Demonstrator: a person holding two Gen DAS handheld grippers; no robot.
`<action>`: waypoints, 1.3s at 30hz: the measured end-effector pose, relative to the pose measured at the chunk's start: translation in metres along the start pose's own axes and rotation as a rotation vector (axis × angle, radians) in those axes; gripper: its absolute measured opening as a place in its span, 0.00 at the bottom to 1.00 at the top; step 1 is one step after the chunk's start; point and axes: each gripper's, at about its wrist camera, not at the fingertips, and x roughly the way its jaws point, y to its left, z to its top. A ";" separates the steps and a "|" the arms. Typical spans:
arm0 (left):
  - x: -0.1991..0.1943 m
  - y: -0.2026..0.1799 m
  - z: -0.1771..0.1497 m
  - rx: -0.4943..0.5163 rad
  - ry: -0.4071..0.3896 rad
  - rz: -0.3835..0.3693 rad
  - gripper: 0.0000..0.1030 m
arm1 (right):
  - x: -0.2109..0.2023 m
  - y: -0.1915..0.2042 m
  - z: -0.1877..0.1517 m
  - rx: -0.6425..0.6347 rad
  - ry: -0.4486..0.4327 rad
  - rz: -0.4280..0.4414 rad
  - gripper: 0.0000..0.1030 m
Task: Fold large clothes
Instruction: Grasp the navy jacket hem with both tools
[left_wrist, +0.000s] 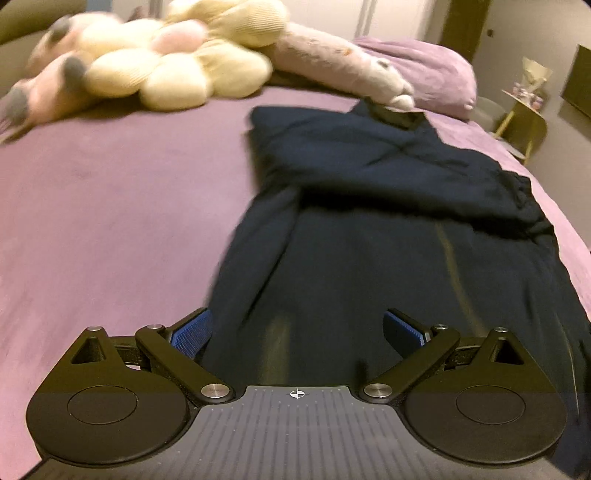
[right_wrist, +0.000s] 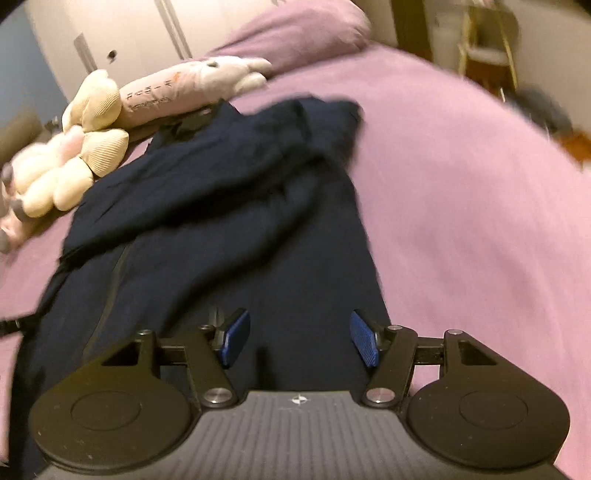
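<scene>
A large dark navy garment lies lengthwise on the purple bed, with a sleeve or upper part folded across its far half. My left gripper is open, its blue pads wide apart over the garment's near hem, holding nothing. In the right wrist view the same garment runs away from me on the bed. My right gripper is open over the near end of the garment, its blue pads apart and empty.
Cream and pink plush toys and a long lilac plush lie at the head of the bed, touching the garment's far end. A purple pillow sits behind. A small yellow side table stands beyond the bed's right edge.
</scene>
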 end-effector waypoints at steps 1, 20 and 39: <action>-0.012 0.010 -0.011 -0.024 0.016 0.006 0.99 | -0.013 -0.011 -0.011 0.033 0.012 0.015 0.59; -0.057 0.085 -0.090 -0.320 0.193 -0.127 0.63 | -0.066 -0.071 -0.097 0.175 0.184 0.147 0.42; -0.054 0.086 -0.088 -0.217 0.282 -0.179 0.32 | -0.060 -0.078 -0.104 0.173 0.274 0.305 0.25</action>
